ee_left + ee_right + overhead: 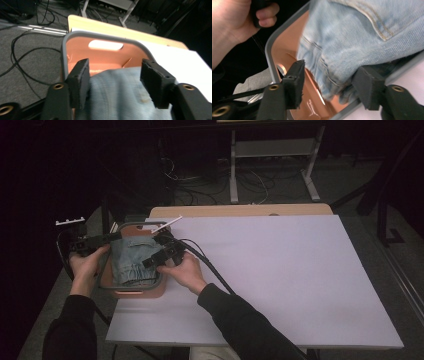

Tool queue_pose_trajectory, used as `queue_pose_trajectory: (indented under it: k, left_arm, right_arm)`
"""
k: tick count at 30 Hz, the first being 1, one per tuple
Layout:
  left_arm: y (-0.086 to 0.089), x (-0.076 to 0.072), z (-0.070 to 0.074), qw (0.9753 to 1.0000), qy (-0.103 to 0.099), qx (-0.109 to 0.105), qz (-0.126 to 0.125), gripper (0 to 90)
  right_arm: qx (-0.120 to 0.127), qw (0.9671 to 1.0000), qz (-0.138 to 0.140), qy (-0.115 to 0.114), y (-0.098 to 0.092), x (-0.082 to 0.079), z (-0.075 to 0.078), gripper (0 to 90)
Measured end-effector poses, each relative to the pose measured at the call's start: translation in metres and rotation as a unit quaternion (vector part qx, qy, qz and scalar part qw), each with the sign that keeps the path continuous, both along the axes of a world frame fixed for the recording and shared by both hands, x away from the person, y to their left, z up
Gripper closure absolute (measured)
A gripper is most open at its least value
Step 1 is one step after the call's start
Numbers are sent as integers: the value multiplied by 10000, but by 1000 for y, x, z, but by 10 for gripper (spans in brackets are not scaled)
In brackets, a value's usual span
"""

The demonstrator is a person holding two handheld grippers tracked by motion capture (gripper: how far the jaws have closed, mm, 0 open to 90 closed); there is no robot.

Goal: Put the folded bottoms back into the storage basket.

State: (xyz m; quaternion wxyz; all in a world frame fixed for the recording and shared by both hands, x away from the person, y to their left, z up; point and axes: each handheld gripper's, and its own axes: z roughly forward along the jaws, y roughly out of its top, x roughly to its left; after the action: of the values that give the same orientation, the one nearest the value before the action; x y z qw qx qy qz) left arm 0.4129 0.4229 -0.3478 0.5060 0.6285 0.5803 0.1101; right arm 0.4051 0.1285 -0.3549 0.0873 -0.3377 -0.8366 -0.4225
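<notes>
While both grippers gape: one jeans (132,261); one bin (131,293).

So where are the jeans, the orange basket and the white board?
jeans (131,260): high view, middle of the folded denim.
orange basket (75,50): left gripper view, inner wall.
white board (280,275): high view, bare middle.
</notes>
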Motion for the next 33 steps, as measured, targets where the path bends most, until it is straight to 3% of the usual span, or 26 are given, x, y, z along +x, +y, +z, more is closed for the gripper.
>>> queue_pose_trajectory:
  k: [2,14,20,33]
  left_arm:
    - [-2,0,2,9999,-63,-102,-107,387]
    - [-23,-3,18,9996,-133,149,-184,297]
    - [-35,-9,26,9986,-299,258,-358,196]
    - [-59,-18,30,9975,-260,415,-512,75]
  right_arm:
    - [66,9999,60,-70,-4,1,4,408]
    - [159,9989,144,-420,-24,-1,22,262]
    - [103,9980,72,-620,-39,-2,29,166]
    - [109,9954,-101,-948,-78,-8,37,44]
